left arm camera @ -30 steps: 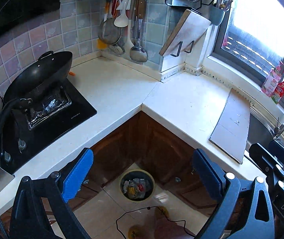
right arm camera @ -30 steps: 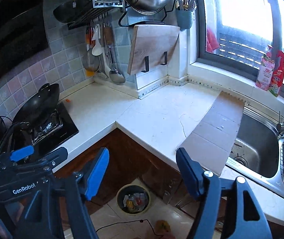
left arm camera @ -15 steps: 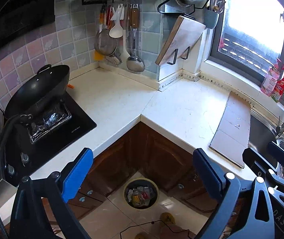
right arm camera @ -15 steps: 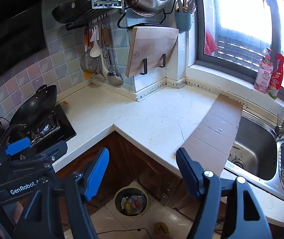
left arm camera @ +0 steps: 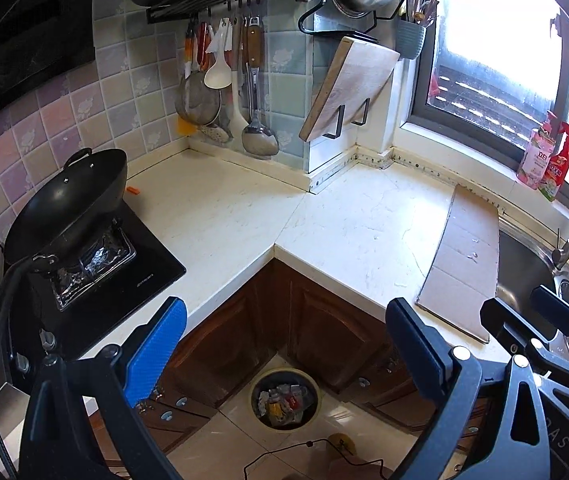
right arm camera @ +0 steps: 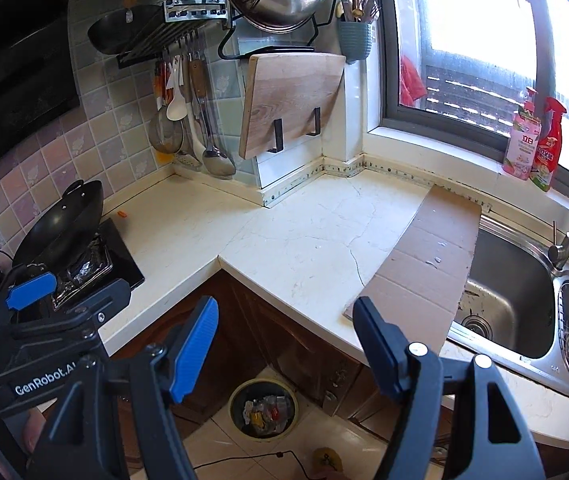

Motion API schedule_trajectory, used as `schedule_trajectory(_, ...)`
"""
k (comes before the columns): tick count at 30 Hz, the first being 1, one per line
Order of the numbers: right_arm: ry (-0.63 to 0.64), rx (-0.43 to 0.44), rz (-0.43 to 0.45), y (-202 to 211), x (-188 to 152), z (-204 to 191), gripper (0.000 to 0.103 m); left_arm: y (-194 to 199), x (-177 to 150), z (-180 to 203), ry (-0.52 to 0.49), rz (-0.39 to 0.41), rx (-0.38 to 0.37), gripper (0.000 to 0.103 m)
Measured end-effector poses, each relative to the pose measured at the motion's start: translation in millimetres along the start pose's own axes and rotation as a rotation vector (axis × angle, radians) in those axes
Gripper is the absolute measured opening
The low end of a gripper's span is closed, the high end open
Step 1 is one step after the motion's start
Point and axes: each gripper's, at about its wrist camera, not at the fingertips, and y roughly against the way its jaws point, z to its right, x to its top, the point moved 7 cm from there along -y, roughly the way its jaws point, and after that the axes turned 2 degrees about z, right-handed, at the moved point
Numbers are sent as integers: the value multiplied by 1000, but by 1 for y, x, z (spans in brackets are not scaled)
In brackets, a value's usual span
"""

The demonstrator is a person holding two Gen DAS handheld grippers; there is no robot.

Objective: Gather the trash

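Note:
A round waste bin [left arm camera: 285, 398] [right arm camera: 263, 408] holding several crumpled wrappers stands on the floor in the cabinet corner, well below both grippers. My left gripper [left arm camera: 286, 332] is open with nothing between its blue pads. My right gripper [right arm camera: 286, 332] is open and empty too. A small orange scrap [left arm camera: 133, 190] [right arm camera: 122, 213] lies on the white counter [left arm camera: 244, 216] [right arm camera: 296, 236] beside the black wok [left arm camera: 68, 200] [right arm camera: 62, 224]. A flat brown cardboard sheet [left arm camera: 466, 260] [right arm camera: 424, 264] lies on the counter by the sink [right arm camera: 512, 296].
A black stove [left arm camera: 96, 276] sits at the left. Utensils and a wooden cutting board [right arm camera: 290, 102] hang on the tiled wall. Two bottles [right arm camera: 534, 142] stand on the window sill. A cable [left arm camera: 304, 450] and a yellowish object [right arm camera: 326, 458] lie on the floor.
The left gripper view has risen and drawn back, so the counter and bin sit lower and farther. The right gripper view has barely shifted. Both grippers stay open.

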Motion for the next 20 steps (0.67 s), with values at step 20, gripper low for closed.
schedule_trajectory(20, -17, -7, -14, -14, 7, 10, 70, -14, 7, 9, -14, -13, -3, 99)
